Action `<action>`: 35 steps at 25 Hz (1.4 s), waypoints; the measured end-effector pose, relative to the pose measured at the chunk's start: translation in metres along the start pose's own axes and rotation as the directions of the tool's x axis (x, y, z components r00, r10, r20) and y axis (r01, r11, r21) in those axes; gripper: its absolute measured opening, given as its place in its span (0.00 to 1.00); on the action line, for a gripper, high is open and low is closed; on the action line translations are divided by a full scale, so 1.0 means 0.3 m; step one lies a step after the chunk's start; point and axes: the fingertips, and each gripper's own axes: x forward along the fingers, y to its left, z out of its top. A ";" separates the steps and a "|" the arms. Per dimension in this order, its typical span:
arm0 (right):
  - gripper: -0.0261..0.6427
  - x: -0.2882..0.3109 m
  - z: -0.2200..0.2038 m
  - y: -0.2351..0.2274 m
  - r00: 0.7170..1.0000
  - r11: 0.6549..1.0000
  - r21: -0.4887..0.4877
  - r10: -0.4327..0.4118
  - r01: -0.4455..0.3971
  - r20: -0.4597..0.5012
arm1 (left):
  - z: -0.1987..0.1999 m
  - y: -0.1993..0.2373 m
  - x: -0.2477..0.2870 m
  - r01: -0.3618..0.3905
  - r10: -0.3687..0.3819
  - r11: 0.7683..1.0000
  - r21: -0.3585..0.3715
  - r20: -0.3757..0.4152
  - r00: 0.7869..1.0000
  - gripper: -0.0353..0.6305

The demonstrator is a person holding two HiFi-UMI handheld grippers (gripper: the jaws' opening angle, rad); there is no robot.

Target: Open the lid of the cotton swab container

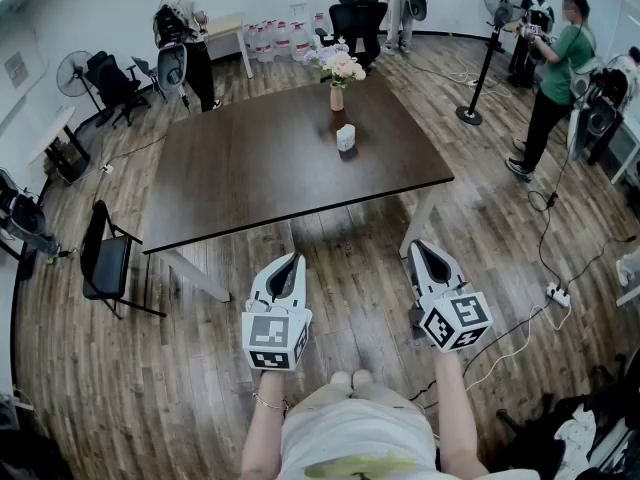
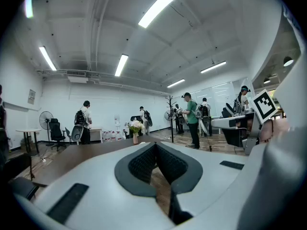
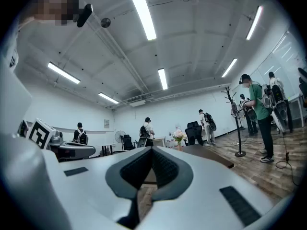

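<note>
A small white cotton swab container (image 1: 345, 137) stands near the far middle of the dark brown table (image 1: 260, 178), just in front of a vase of flowers (image 1: 338, 69). I stand back from the table's near edge. My left gripper (image 1: 295, 258) is held over the wooden floor, shut and empty. To its right my right gripper (image 1: 419, 245) is also shut with nothing in it. In the left gripper view the left gripper (image 2: 154, 144) points at the table with its jaws together; the right gripper (image 3: 152, 148) looks the same in its own view. The container is not discernible in either gripper view.
A black chair (image 1: 105, 258) stands at the table's left. People stand at the back (image 1: 185, 28) and at the right (image 1: 555, 78). A coat stand (image 1: 485, 58), fans (image 1: 72, 73), office chairs (image 1: 358, 18) and floor cables (image 1: 550, 288) surround the table.
</note>
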 end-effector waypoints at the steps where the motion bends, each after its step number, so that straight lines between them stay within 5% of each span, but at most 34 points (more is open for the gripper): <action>1: 0.07 0.000 0.001 -0.002 1.000 1.000 0.000 0.000 0.000 0.000 | 0.002 -0.002 0.002 0.001 -0.001 1.000 0.000 -0.001 1.000 0.09; 35: 0.07 0.217 -0.032 -0.226 0.996 0.993 0.075 0.092 -0.090 -0.020 | -0.014 -0.028 0.319 -0.011 0.010 1.000 -0.029 -0.039 0.999 0.09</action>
